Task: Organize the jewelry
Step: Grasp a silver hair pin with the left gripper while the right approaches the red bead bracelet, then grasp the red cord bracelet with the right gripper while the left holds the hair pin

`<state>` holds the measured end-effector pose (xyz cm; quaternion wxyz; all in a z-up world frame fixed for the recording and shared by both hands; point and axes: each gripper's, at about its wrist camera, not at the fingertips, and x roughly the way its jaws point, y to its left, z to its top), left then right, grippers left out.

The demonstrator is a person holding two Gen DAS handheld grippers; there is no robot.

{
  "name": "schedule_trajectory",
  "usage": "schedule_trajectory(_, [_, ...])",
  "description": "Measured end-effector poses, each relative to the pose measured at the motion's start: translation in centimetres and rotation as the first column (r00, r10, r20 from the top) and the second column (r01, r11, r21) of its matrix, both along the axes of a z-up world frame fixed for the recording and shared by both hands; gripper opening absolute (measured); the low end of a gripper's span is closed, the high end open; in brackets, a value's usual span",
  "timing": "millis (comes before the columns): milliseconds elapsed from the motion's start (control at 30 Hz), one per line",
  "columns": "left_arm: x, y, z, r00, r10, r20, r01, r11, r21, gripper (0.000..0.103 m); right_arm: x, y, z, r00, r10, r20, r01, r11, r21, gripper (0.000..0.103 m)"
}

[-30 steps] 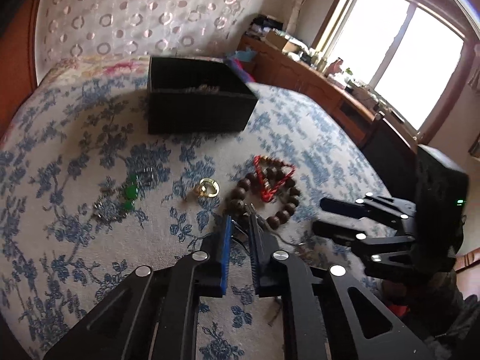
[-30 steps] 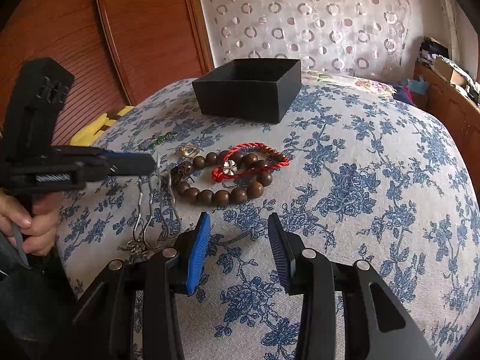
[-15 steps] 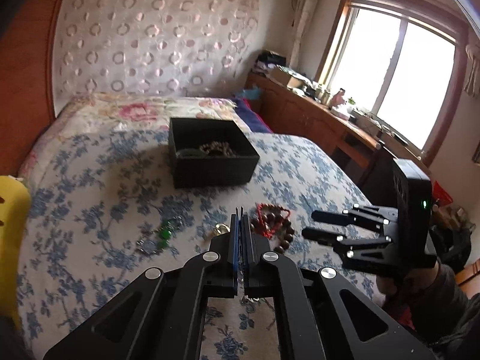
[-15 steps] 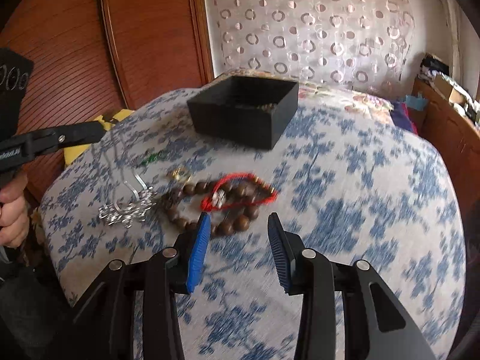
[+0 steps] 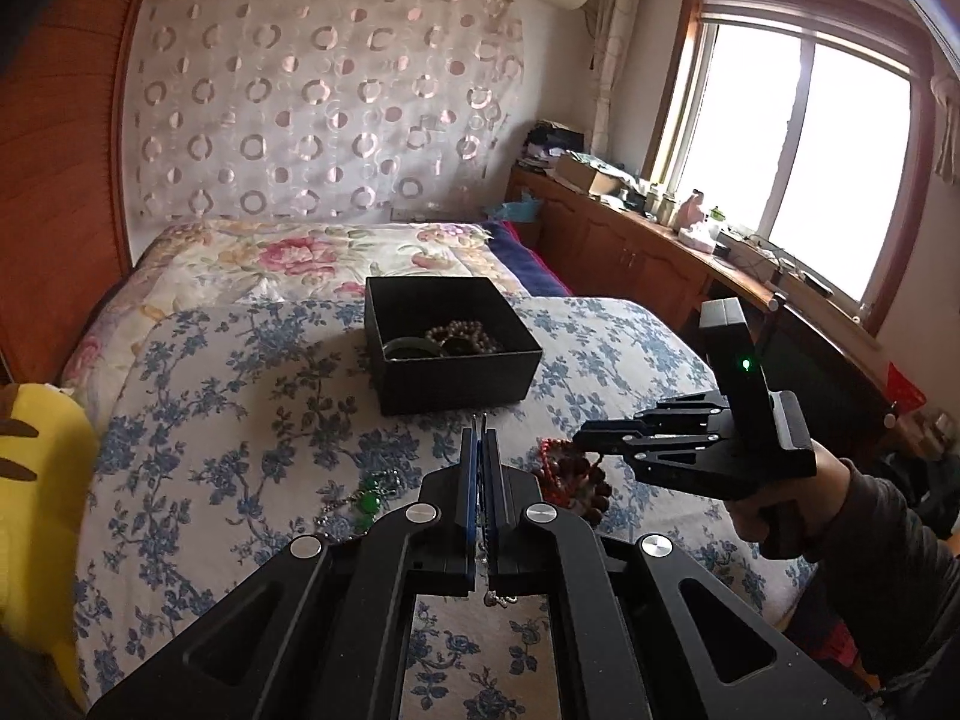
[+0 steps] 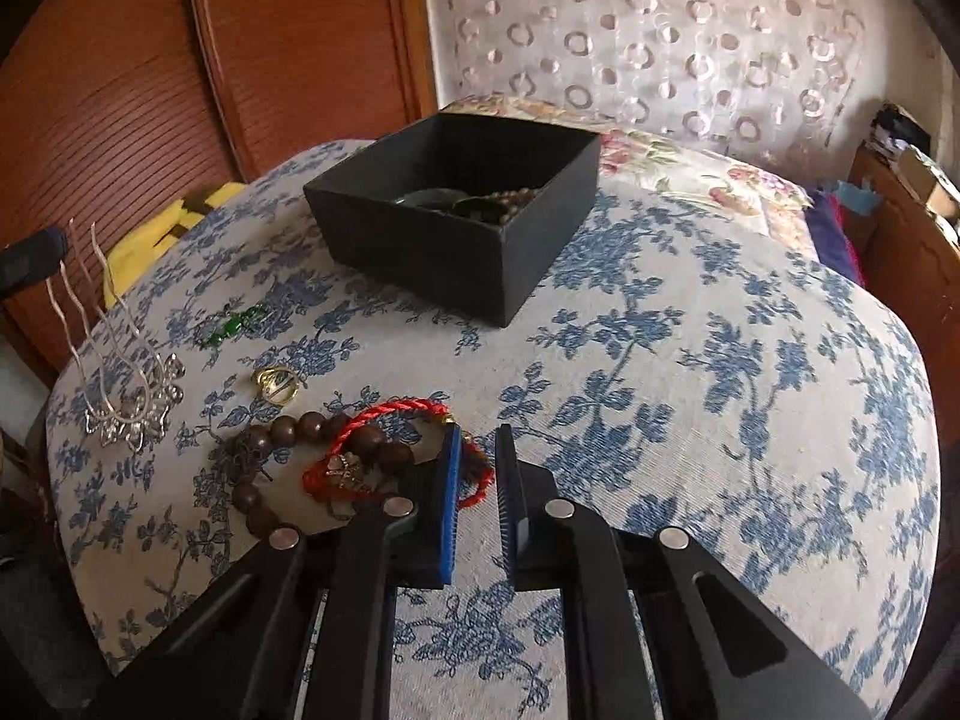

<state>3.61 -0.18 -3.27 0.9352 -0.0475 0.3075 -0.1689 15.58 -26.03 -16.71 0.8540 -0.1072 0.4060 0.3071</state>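
- The left claw [image 5: 480,483] is pressed together on a silver hair comb [image 6: 117,360]. In the left wrist view only thin prong tips show above the blue pads, with a bit of silver hanging below them.
- In the right wrist view the comb hangs off the bed surface at the left edge: its long axis runs near upright, wavy prongs pointing up, the flower-shaped head at the bottom.
- The right claw [image 6: 477,483] is spread, its pads low on either side of one end of the red cord bracelet [image 6: 384,444].
- The red cord lies across the brown bead bracelet [image 6: 282,462] on the blue-flowered bedspread [image 6: 690,360].
- A gold ring [image 6: 276,384] and a green pendant [image 6: 234,324] lie further left.
- The black box [image 6: 456,222] sits beyond, open, with beads and a dark bangle inside.
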Motion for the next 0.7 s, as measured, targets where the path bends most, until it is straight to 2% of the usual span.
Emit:
schedule_trajectory(300, [0.9,0.2,-0.2,1.0,0.011,0.0,-0.011,1.0,0.025,0.001,0.2,1.2,-0.6,0.999,0.031,0.019,-0.029,0.997,-0.067,0.013])
schedule_trajectory(367, [1.2,0.1,-0.3,1.0,0.016,0.0,-0.016,0.999,0.035,0.001,0.1,1.4,-0.6,0.999,0.039,0.025,-0.037,0.996,-0.082,0.008])
schedule_trajectory(533, [2.1,0.3,-0.6,1.0,0.025,-0.003,-0.025,0.999,0.044,0.001,0.1,1.1,-0.3,0.999,0.036,0.037,-0.034,0.997,-0.064,0.008])
schedule_trajectory(700, [2.6,0.3,-0.5,1.0,0.021,0.0,-0.021,0.999,0.047,0.001,-0.2,0.3,2.1,0.996,0.012,0.092,-0.011,1.0,-0.009,0.008])
